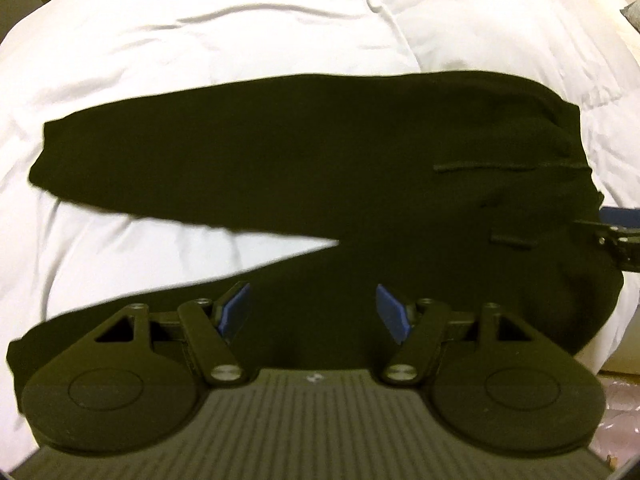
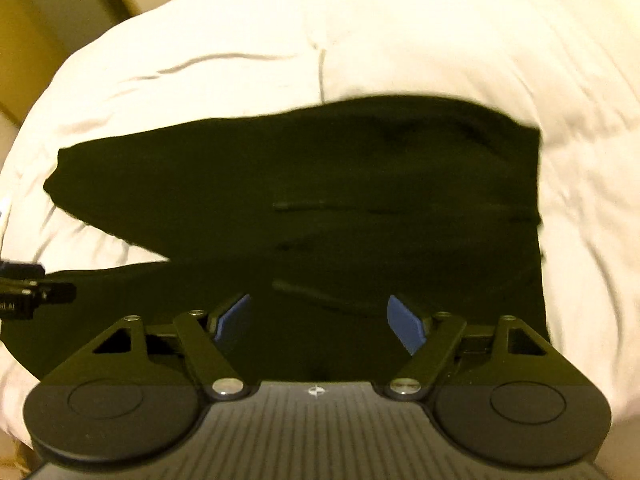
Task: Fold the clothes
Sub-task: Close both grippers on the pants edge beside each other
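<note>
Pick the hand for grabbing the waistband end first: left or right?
Probably right. The right hand-held gripper hangs open over the pants beside the waistband; the left hand-held gripper is over the legs.

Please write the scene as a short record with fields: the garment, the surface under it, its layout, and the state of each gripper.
garment: black pants with drawstrings
surface: white bedding
layout: spread flat, two legs apart, waistband toward the right side in both views
left gripper: open, above the near leg, holding nothing
right gripper: open, above the waist area, holding nothing
</note>
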The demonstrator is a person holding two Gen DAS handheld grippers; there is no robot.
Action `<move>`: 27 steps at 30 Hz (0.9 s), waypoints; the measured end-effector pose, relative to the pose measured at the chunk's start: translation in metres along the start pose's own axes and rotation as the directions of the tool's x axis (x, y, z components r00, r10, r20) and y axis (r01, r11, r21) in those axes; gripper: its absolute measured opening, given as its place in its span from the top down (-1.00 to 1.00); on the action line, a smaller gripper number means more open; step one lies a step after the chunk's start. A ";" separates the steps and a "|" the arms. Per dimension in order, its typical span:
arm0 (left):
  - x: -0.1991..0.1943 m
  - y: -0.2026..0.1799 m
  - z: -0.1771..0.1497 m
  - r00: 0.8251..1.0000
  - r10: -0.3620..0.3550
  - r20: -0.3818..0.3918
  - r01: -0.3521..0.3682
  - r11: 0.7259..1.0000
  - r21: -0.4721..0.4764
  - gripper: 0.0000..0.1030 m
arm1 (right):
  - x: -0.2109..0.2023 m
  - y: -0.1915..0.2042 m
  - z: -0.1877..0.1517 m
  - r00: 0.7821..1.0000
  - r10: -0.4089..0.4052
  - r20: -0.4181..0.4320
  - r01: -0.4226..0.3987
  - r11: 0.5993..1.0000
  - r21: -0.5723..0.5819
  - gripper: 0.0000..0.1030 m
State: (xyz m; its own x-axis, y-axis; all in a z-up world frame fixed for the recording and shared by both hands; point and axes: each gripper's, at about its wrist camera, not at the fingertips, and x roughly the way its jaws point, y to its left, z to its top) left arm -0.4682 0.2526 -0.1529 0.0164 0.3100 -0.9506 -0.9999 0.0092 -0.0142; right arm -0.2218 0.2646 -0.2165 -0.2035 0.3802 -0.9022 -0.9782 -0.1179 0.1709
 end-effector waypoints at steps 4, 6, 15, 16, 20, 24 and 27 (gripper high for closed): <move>0.022 -0.003 0.024 1.000 -0.009 -0.006 0.009 0.999 0.035 -0.25 | 0.018 -0.015 0.021 1.000 0.014 -0.015 -0.015 0.999 -0.047 -0.44; 0.033 -0.005 0.038 1.000 -0.023 -0.008 0.023 0.997 0.068 -0.24 | 0.029 -0.022 0.032 0.999 0.017 -0.031 -0.019 0.997 -0.069 -0.44; 0.082 -0.001 0.095 0.994 -0.104 -0.036 0.110 0.965 0.239 -0.20 | 0.086 -0.039 0.081 0.982 0.050 -0.182 -0.092 0.968 -0.233 -0.44; 0.088 0.001 0.102 0.992 -0.118 -0.040 0.124 0.959 0.253 -0.19 | 0.090 -0.038 0.087 0.981 0.054 -0.187 -0.101 0.963 -0.250 -0.44; 0.116 0.008 0.127 0.990 -0.126 -0.057 0.138 0.940 0.311 0.09 | 0.114 -0.038 0.115 0.978 0.065 -0.200 -0.129 0.936 -0.328 -0.14; 0.143 0.019 0.150 0.991 -0.123 -0.055 0.135 0.913 0.386 0.15 | 0.141 -0.039 0.145 0.977 0.037 -0.212 -0.122 0.906 -0.405 0.25; 0.159 0.026 0.168 0.992 -0.120 -0.036 0.122 0.876 0.467 0.11 | 0.148 -0.043 0.166 0.982 0.043 -0.186 -0.121 0.891 -0.437 0.26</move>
State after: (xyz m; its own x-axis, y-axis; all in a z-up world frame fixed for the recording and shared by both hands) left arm -0.4908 0.4621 -0.2523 0.1357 0.2726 -0.9525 -0.8715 0.4902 0.0161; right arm -0.2166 0.4783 -0.2914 -0.2338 0.1979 -0.9519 -0.8292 -0.5518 0.0890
